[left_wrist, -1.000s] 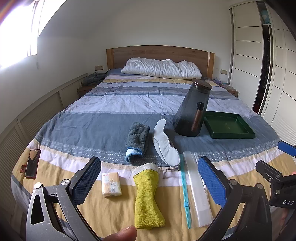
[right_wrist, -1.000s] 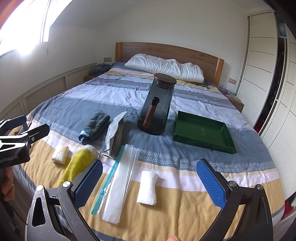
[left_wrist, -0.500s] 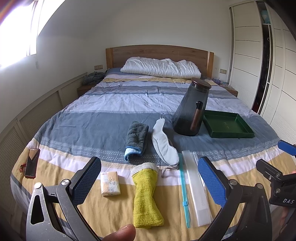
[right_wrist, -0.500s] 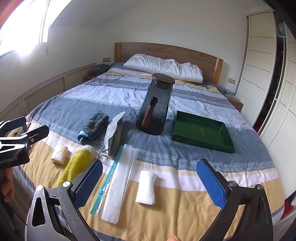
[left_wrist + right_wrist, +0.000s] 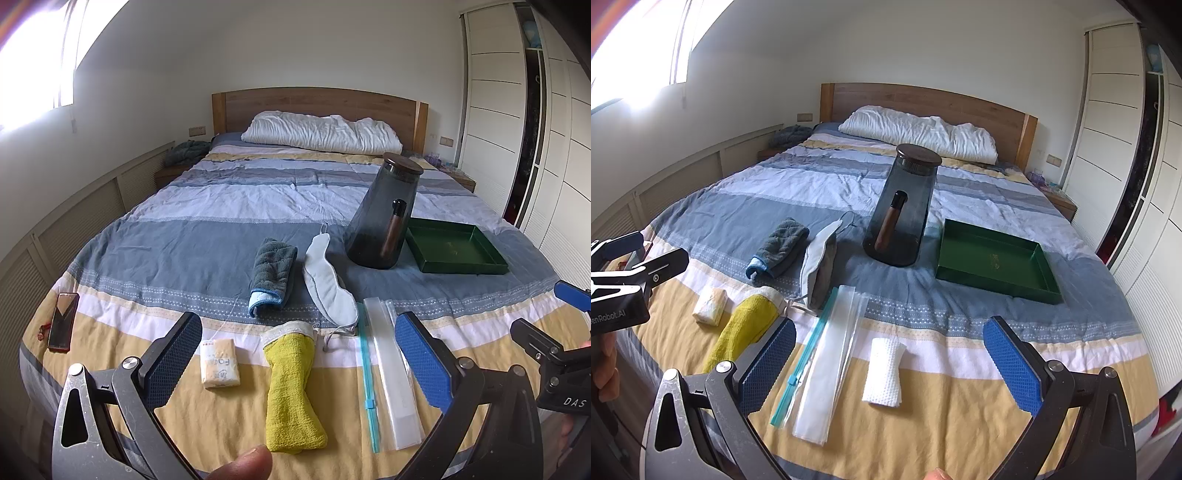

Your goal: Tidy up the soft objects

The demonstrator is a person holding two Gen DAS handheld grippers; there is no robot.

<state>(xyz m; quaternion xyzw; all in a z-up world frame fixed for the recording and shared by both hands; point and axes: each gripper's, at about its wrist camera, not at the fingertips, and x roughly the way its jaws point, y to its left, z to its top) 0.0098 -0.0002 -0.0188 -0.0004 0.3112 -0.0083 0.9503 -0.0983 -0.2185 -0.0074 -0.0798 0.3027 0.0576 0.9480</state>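
Soft things lie in a row near the bed's foot. A yellow rolled cloth (image 5: 291, 391) (image 5: 742, 332), a small tissue pack (image 5: 219, 362) (image 5: 709, 305), a grey rolled towel (image 5: 272, 271) (image 5: 778, 246), a white-grey eye mask (image 5: 328, 284) (image 5: 819, 269), a clear zip bag with a teal slider (image 5: 391, 373) (image 5: 827, 354), and a white folded cloth (image 5: 883, 371). My left gripper (image 5: 299, 363) is open and empty, held above the yellow cloth. My right gripper (image 5: 888, 363) is open and empty, held above the white cloth.
A dark glass jar (image 5: 386, 214) (image 5: 903, 206) with a brown tube inside and a green tray (image 5: 454, 245) (image 5: 993, 254) stand mid-bed. A phone (image 5: 63, 320) lies at the left edge. A white pillow (image 5: 321, 131) is at the headboard. Wardrobes line the right wall.
Both views have shifted only slightly, with the objects drifting a little left in each. Both grippers stay open and nothing on the bed has moved.
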